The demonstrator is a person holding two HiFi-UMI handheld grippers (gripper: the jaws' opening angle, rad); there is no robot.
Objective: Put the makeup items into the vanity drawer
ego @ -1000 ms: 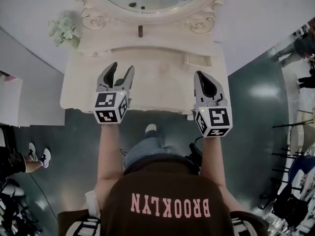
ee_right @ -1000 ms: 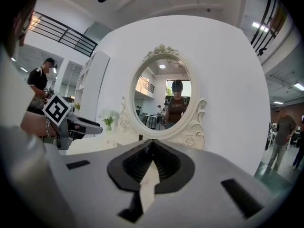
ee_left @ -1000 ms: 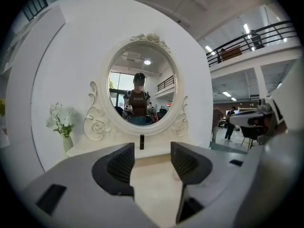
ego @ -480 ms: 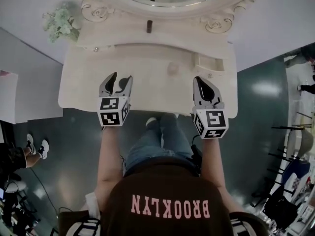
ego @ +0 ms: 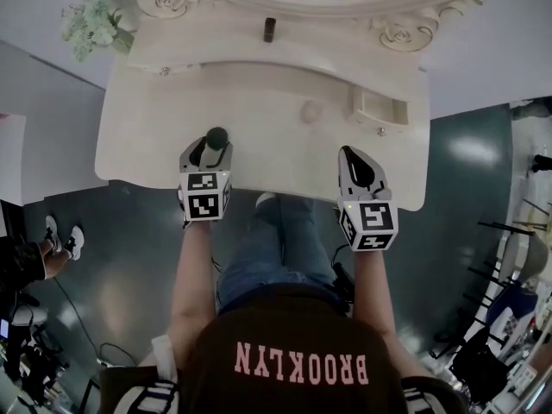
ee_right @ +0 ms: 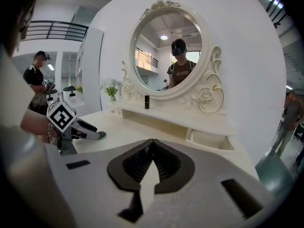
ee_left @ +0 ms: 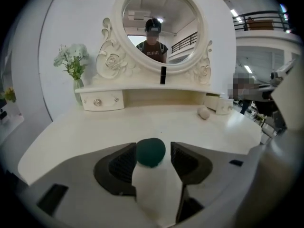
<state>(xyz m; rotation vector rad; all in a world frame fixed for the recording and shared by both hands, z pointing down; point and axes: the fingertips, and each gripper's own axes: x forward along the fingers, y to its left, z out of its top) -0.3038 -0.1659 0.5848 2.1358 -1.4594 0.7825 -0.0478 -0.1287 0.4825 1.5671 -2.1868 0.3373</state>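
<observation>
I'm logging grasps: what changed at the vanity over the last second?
The left gripper was open with nothing between its jaws. It has now closed on a dark green ball. The right gripper stayed shut and empty, the drawer stayed open, and the lipstick did not move.

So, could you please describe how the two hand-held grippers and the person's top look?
The left hand-held gripper and right hand-held gripper are light grey shells with black ribbed pads, each carrying a cube of black-and-white square markers. The person wears a brown T-shirt with pink lettering.
</observation>
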